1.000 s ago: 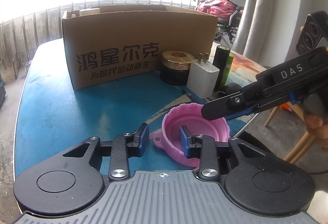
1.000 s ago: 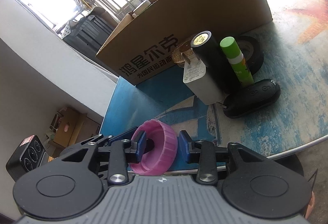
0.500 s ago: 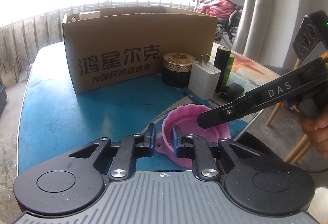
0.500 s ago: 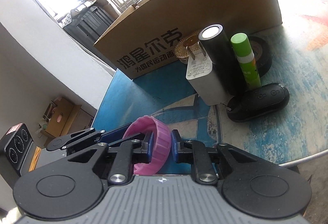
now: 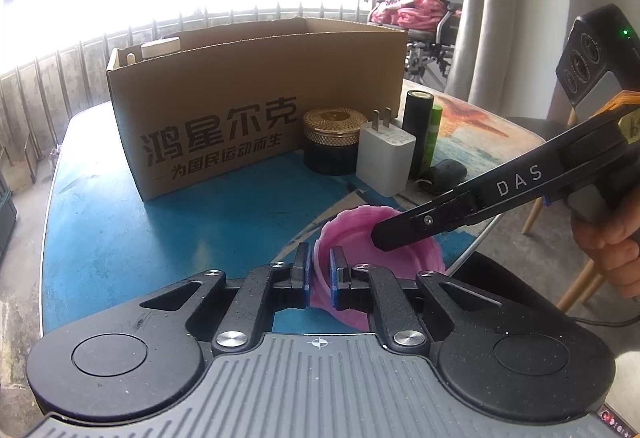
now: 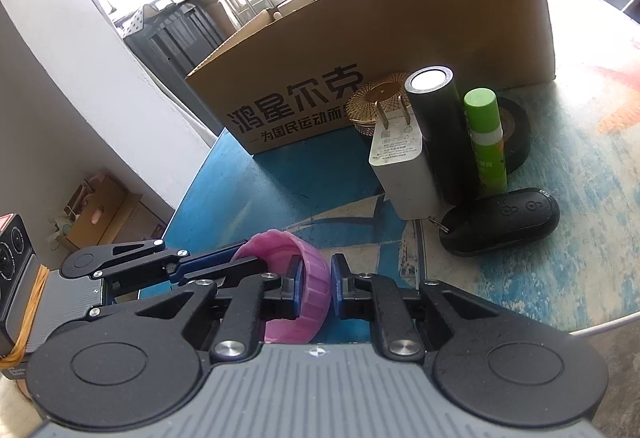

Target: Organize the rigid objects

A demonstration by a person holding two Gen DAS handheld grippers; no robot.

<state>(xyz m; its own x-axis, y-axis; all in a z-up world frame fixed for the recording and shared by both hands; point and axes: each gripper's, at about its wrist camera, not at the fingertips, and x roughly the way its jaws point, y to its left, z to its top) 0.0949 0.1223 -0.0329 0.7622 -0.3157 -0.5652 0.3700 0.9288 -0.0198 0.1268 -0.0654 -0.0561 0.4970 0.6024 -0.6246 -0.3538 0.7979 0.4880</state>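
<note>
My left gripper [image 5: 319, 270] is clamped on the near wall of the pink lid [image 5: 352, 234] — a second ago those fingers stood well apart, one outside the rim and one inside the hollow, and half a second ago they were closing in. My right gripper [image 6: 313, 286] pinches the opposite wall of the same lid [image 6: 308, 290]; its pads sat wide of the ribbed side a second ago and have since drawn in until they press on it. So both pairs of fingers grip one lid, at opposite walls.

The lid itself has changed its pose. Earlier it lay near flat on the blue table [image 5: 192, 226] with its hollow facing up; now it is tipped, its far rim raised, and it sits at the table's near edge between my two tools. In the left view my right gripper's black arm crosses in front of the lid's right side, lower than it was.

The rest has not shifted: the cardboard box [image 5: 256, 93] stands behind, and beside it the gold-lidded jar [image 5: 334, 139], the white charger [image 5: 386, 157], the black cylinder [image 5: 417, 125], the green stick [image 5: 433, 135] and the black key fob [image 6: 500, 224] keep their cluster, close together, well apart from the lid. A roll of black tape [image 6: 516, 129] shows behind the green stick.
</note>
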